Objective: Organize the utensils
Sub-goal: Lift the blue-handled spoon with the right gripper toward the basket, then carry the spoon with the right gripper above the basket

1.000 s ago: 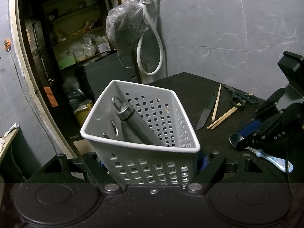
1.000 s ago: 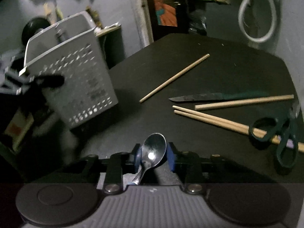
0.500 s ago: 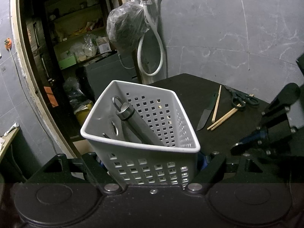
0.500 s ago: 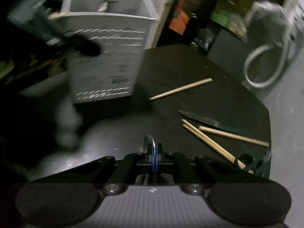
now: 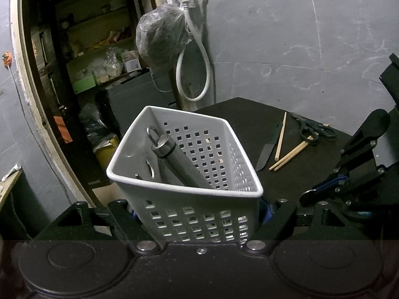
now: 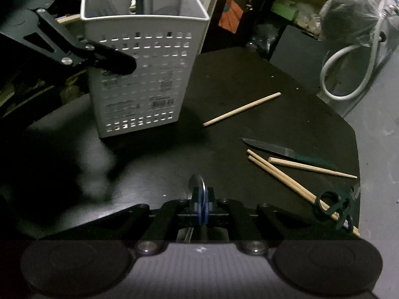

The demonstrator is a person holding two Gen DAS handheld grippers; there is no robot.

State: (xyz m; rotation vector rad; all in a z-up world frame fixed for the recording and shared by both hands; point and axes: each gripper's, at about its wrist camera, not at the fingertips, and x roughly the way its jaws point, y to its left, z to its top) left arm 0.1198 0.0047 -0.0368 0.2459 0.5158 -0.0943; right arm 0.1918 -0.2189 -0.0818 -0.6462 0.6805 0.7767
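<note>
The white perforated utensil basket (image 5: 189,194) stands upright on the black surface (image 6: 249,79), held between the jaws of the left gripper (image 5: 202,214), which press on its two side walls. Inside it leans one grey metal cylinder with a ring at its top (image 5: 174,159), beside at least one other metal utensil too hidden to name. The right gripper (image 6: 202,206) has its jaws shut on one spoon (image 6: 197,183), turned edge-on, its bowl sticking up just past the blue pads. On the surface lie four wooden chopsticks: one alone (image 6: 242,109) near the basket, two side by side (image 6: 281,177), and one more (image 6: 311,167) crossing next to them. One knife (image 6: 271,148) with a dark green handle lies touching that last stick. One pair of dark scissors (image 6: 334,205) rests over the paired chopsticks' far ends, at the surface's edge.
</note>
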